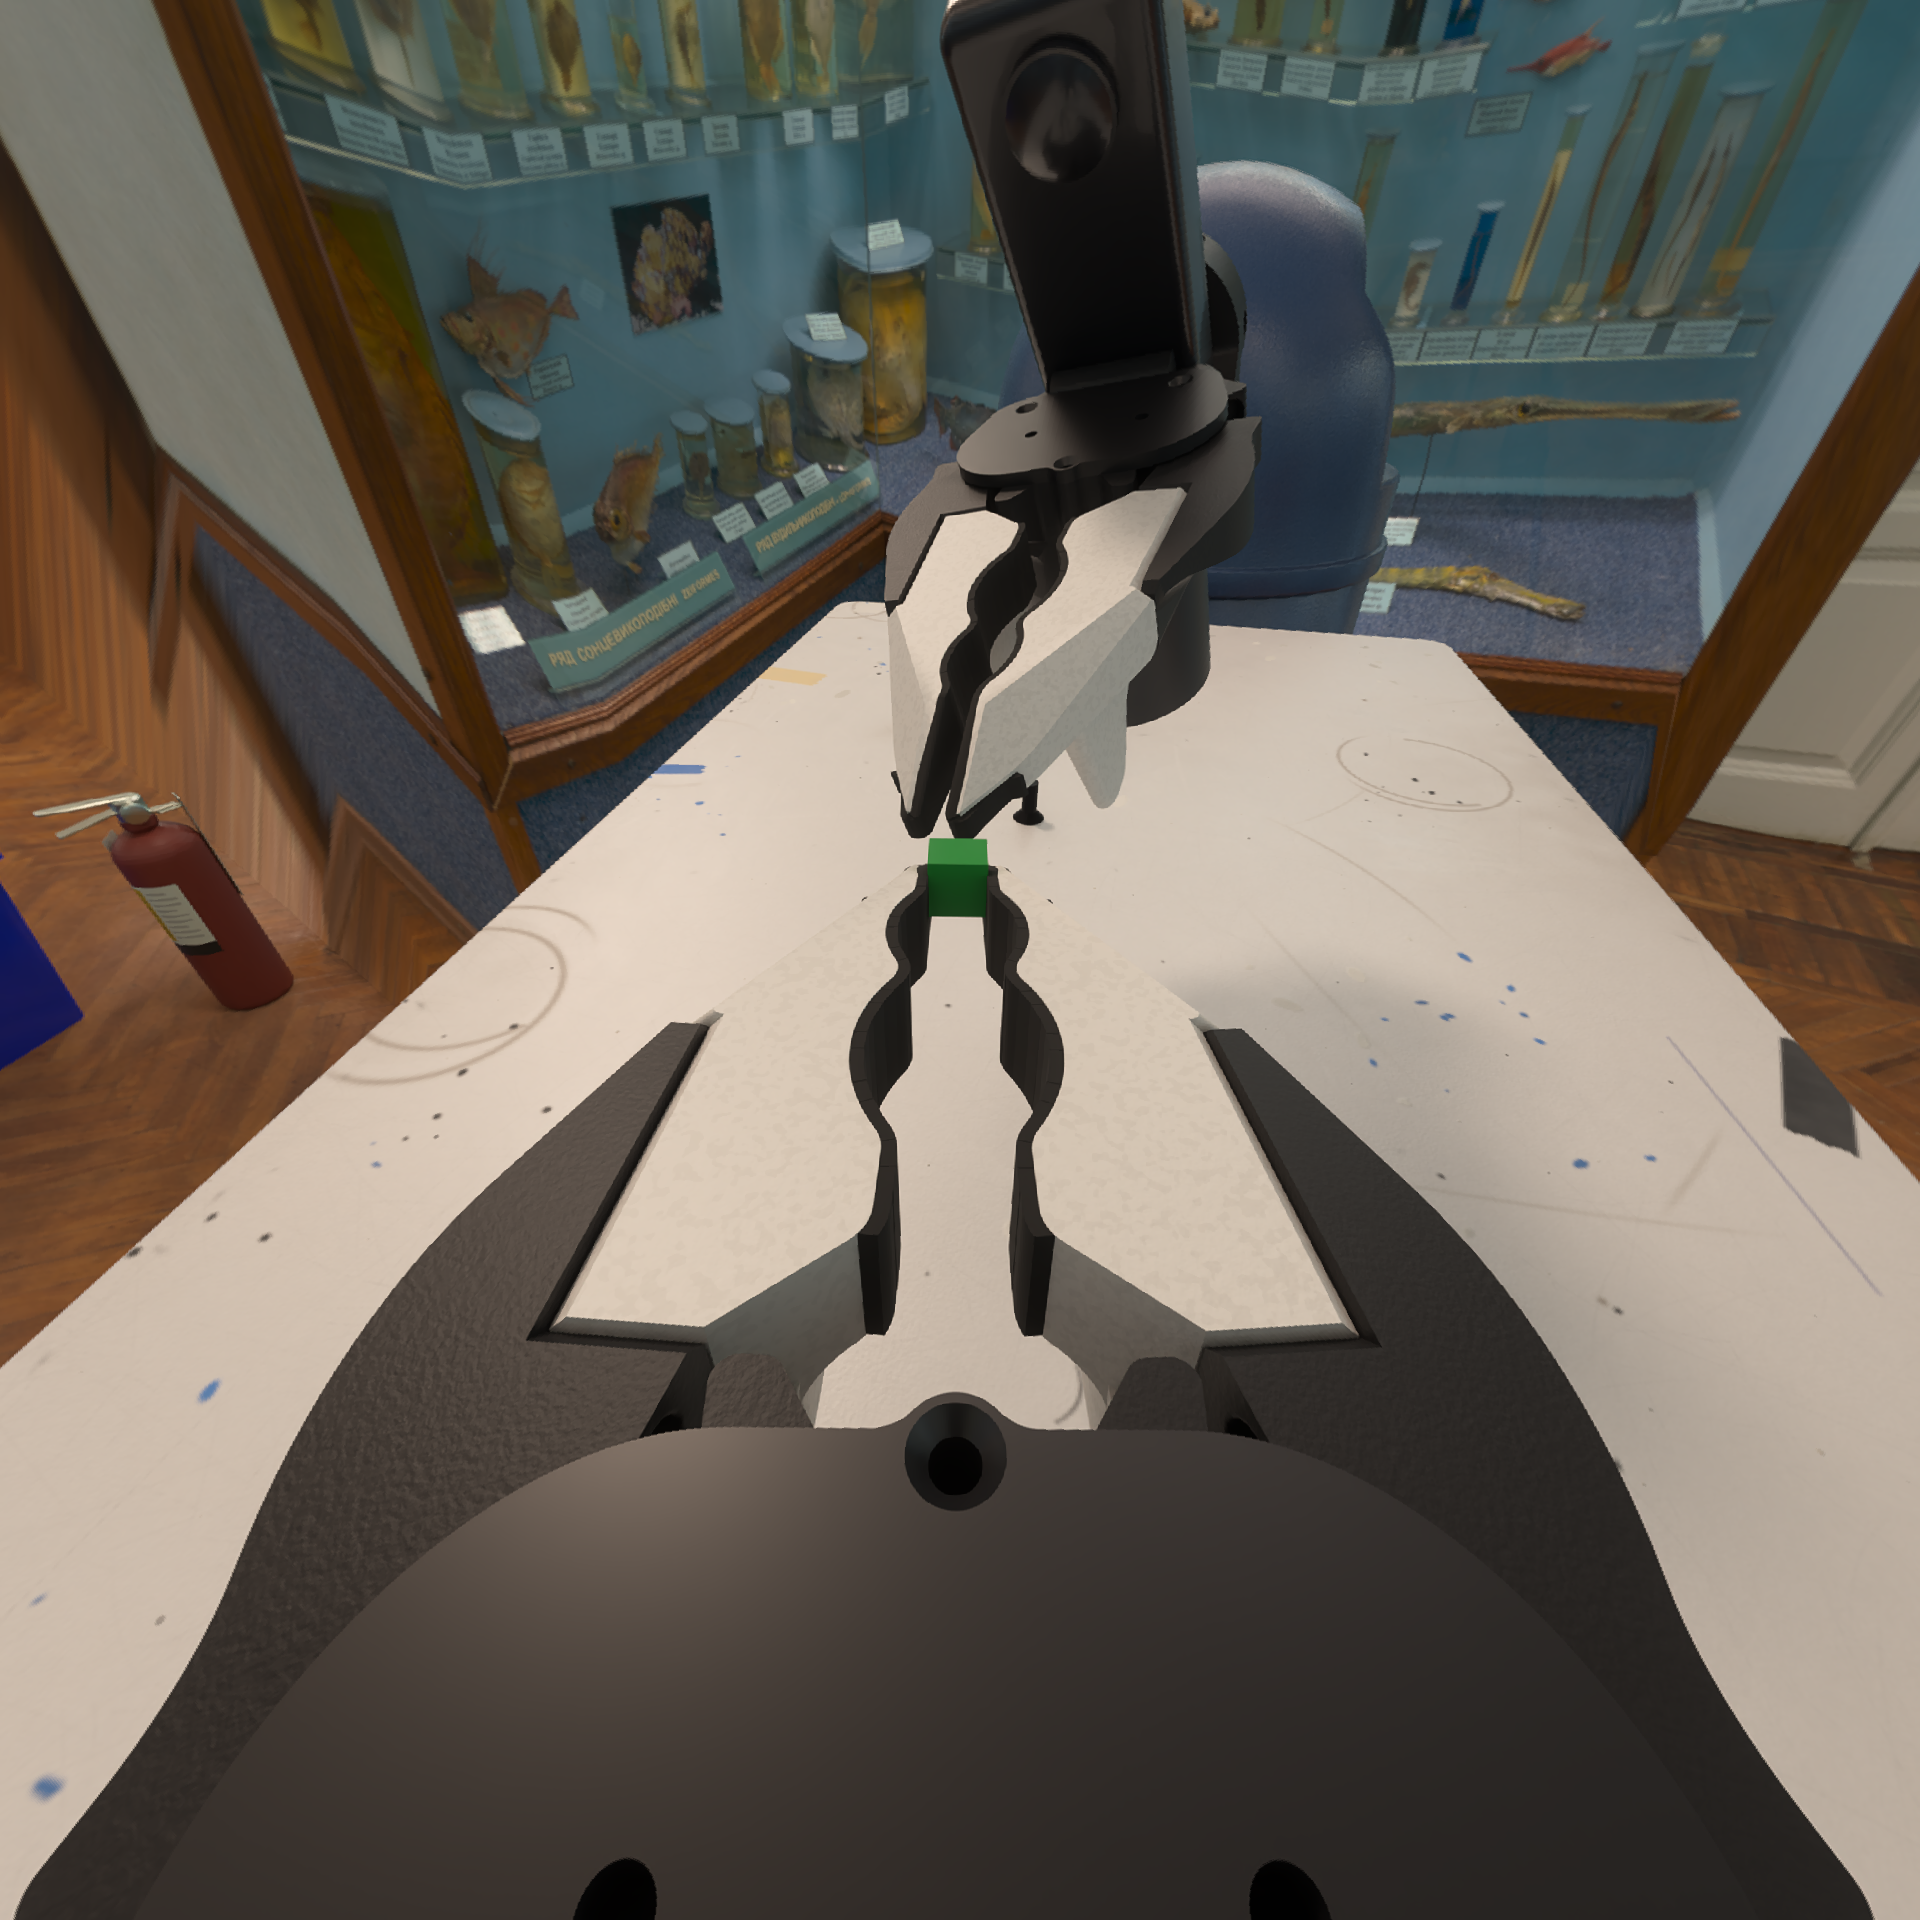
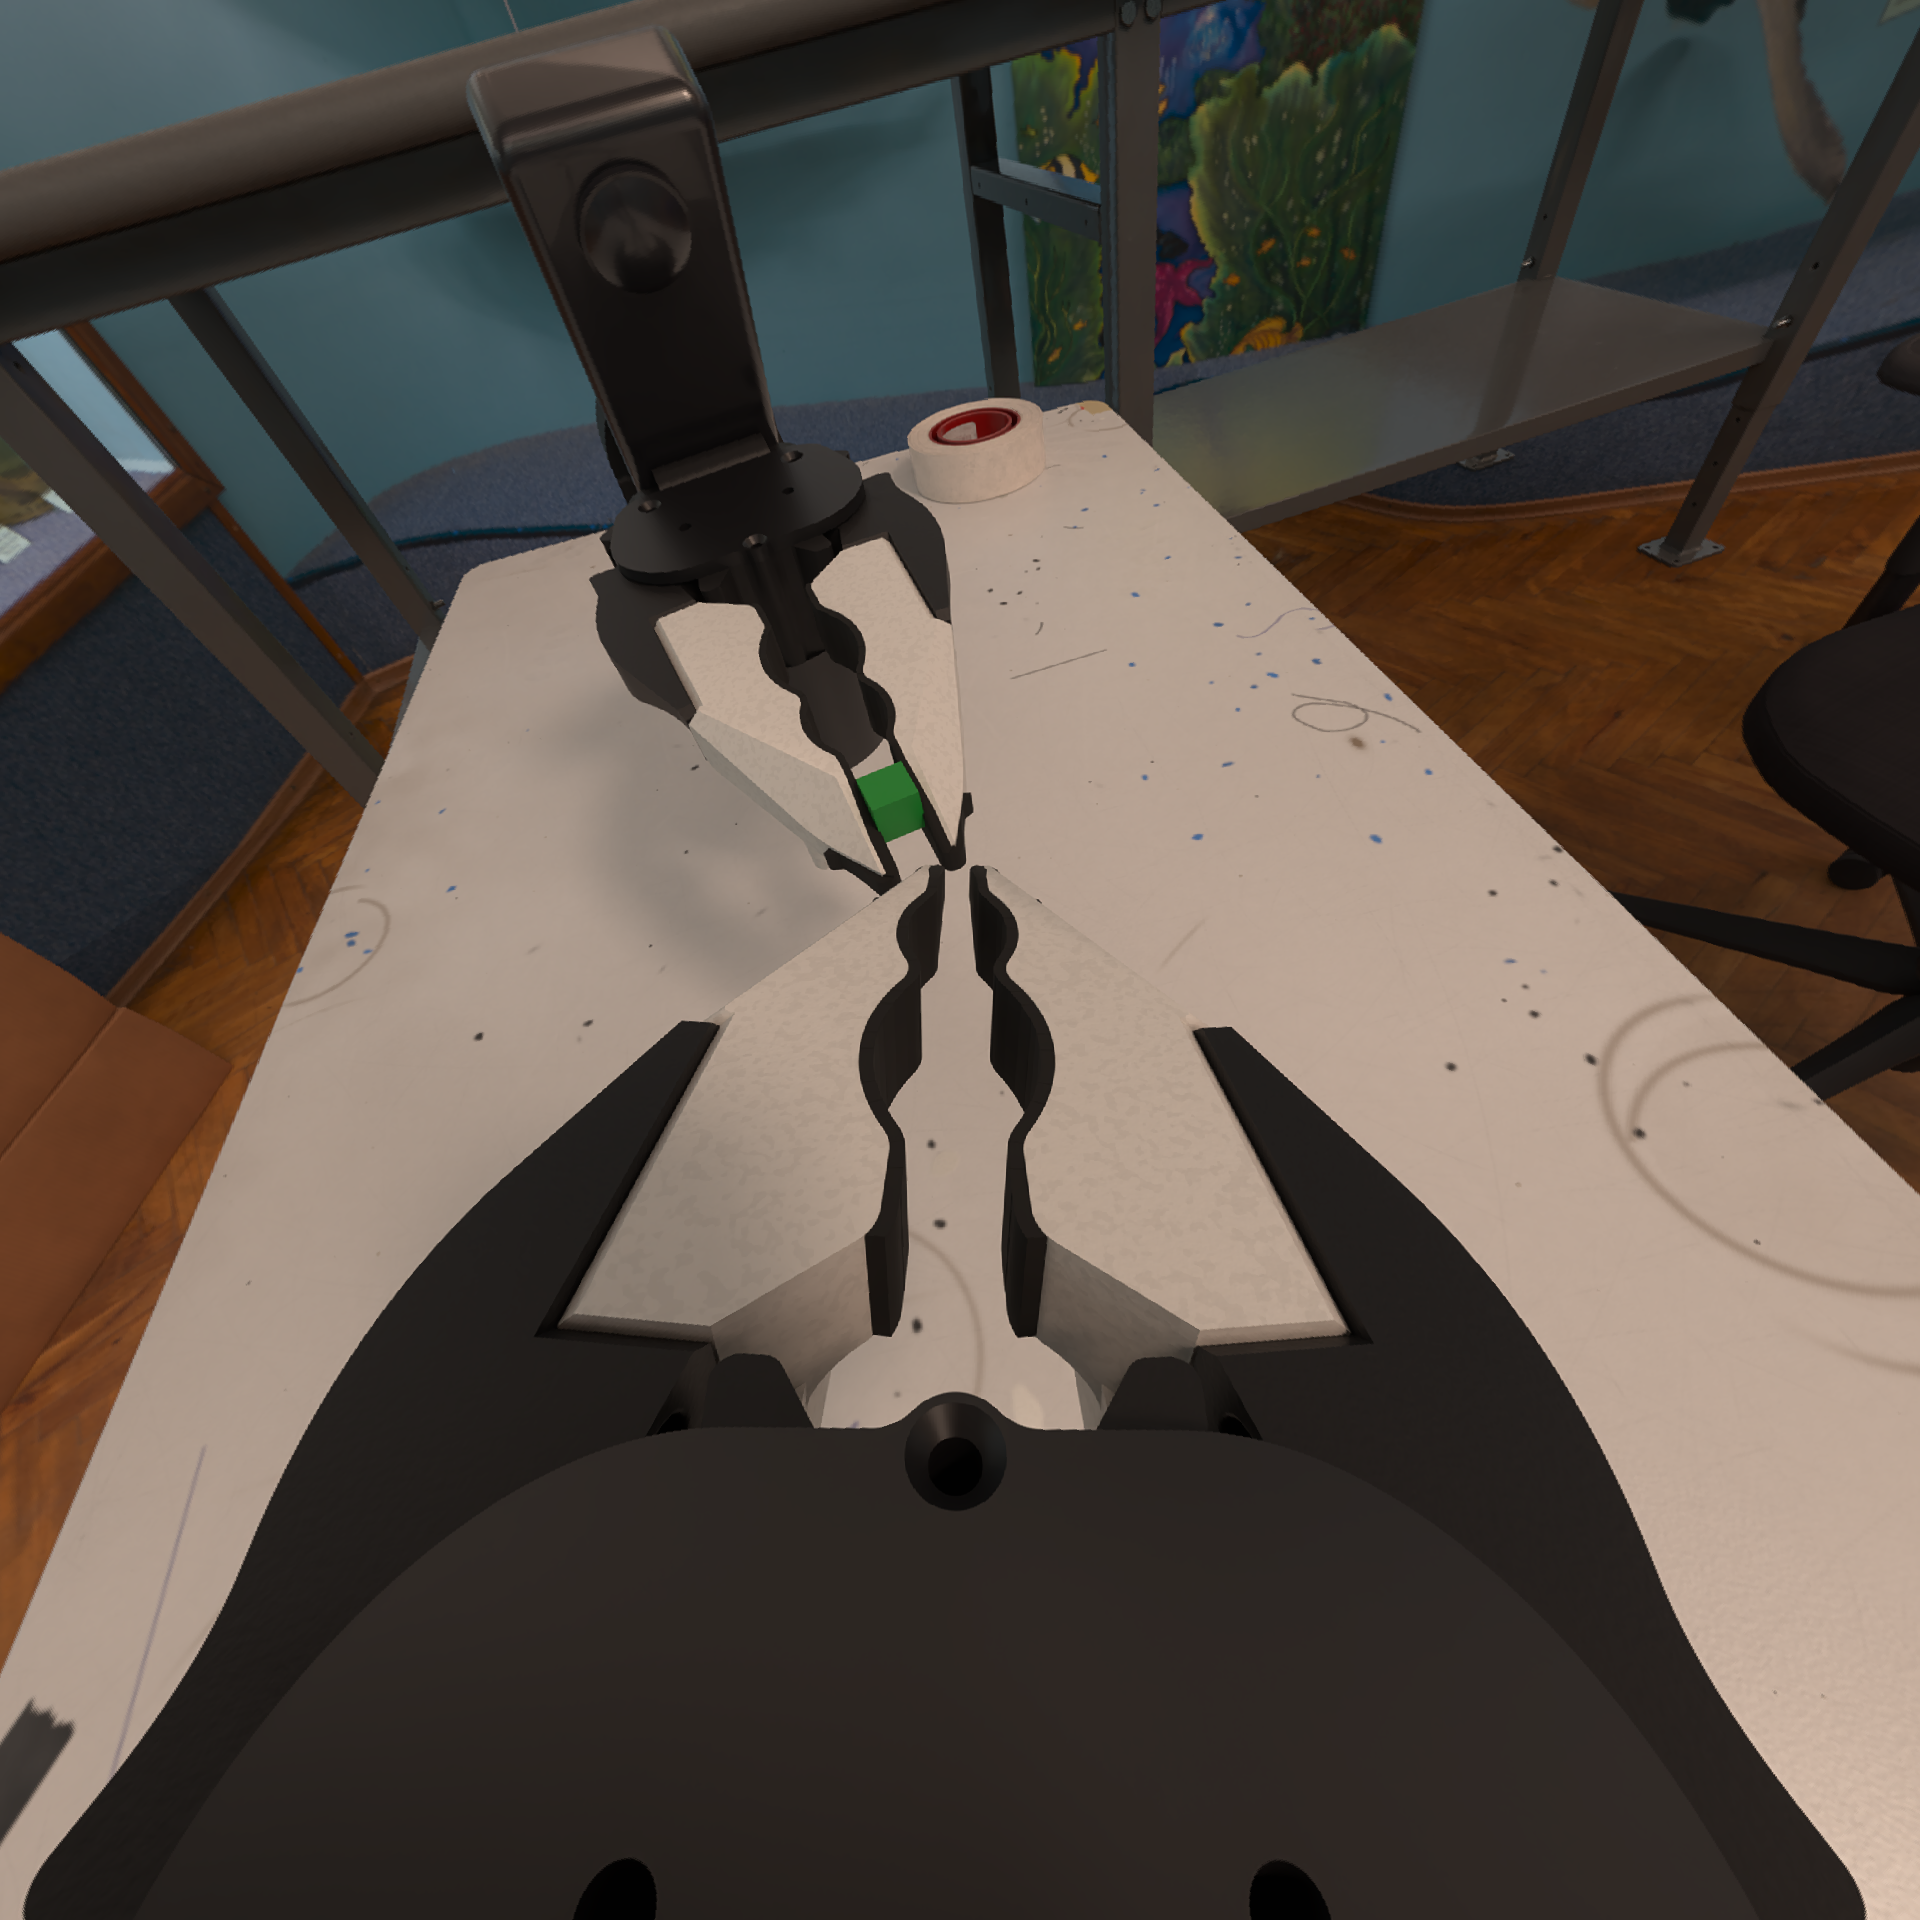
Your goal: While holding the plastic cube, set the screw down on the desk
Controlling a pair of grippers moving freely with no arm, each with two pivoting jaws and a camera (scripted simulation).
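My left gripper (image 1: 956, 885) is shut on a small green plastic cube (image 1: 956, 878) and holds it at its fingertips just above the white desk (image 1: 1351, 987). The right wrist view shows the same gripper (image 2: 916, 873) and cube (image 2: 891, 800). My right gripper (image 2: 956, 878) faces it tip to tip. Its jaws stand a narrow gap apart with nothing between them. In the left wrist view the right gripper (image 1: 935, 826) hangs just above the desk. A small black screw (image 1: 1029, 808) stands on the desk just behind its fingertips, apart from them. The screw is hidden in the right wrist view.
A roll of white tape (image 2: 975, 445) sits at the desk's far end. A black office chair (image 2: 1849, 707) and a metal shelf frame (image 2: 1455, 364) stand off its right side. A red fire extinguisher (image 1: 197, 914) lies on the floor. A blue rounded object (image 1: 1299, 364) stands behind the desk.
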